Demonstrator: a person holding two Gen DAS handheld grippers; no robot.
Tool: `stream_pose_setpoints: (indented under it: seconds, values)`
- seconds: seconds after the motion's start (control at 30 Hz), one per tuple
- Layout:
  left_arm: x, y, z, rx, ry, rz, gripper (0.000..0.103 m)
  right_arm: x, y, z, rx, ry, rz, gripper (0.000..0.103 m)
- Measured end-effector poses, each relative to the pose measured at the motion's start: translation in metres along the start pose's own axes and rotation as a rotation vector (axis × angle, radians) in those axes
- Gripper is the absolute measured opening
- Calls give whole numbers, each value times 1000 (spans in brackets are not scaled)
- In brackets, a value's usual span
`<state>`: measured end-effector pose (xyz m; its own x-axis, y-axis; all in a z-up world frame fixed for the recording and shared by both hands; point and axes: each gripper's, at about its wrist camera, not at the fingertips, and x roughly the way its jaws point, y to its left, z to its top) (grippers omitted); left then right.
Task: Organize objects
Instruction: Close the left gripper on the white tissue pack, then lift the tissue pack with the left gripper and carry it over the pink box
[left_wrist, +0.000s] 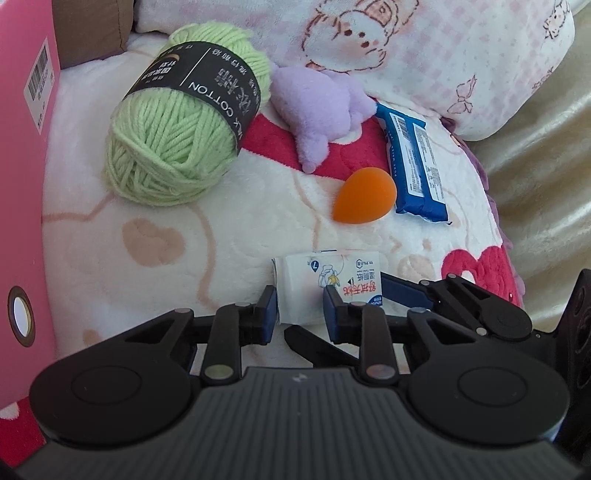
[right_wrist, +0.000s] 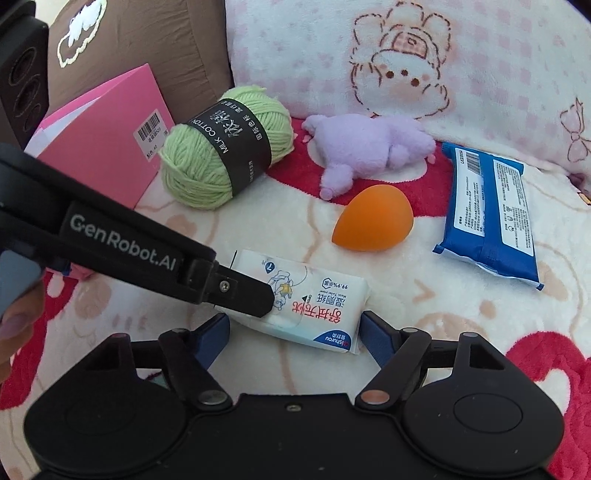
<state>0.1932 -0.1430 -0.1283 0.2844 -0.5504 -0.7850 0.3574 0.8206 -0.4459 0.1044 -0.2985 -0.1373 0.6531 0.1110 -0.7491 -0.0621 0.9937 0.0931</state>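
A small white wipes packet (left_wrist: 325, 280) lies on the plush blanket. My left gripper (left_wrist: 300, 312) is shut on the packet's left end. In the right wrist view the same packet (right_wrist: 317, 306) sits between the open fingers of my right gripper (right_wrist: 295, 332), with the left gripper's arm (right_wrist: 147, 254) reaching in from the left onto it. Beyond lie a green yarn ball (left_wrist: 184, 122) (right_wrist: 225, 147), a purple plush toy (left_wrist: 317, 107) (right_wrist: 369, 147), an orange sponge egg (left_wrist: 364, 194) (right_wrist: 373, 218) and a blue wipes pack (left_wrist: 413, 162) (right_wrist: 491, 214).
A pink box (left_wrist: 26, 184) (right_wrist: 103, 144) stands at the left. A pink-and-white pillow (left_wrist: 424, 48) (right_wrist: 406, 55) lines the back, a brown cushion (right_wrist: 166, 40) at back left. The blanket (left_wrist: 184, 258) falls away at the right edge.
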Motion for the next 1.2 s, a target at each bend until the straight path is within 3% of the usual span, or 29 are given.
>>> stream_pose_setpoints:
  seconds: [0.4, 0.77, 1.2]
  values:
    - [-21, -14, -6, 46, -50, 47, 26, -14, 5, 4, -25, -7, -8, 66]
    - [-56, -8, -23, 23, -53, 28, 26, -40, 27, 10, -72, 22, 35, 66]
    - [-102, -14, -44, 18, -94, 43, 26, -77, 64, 11, -191, 22, 18, 66]
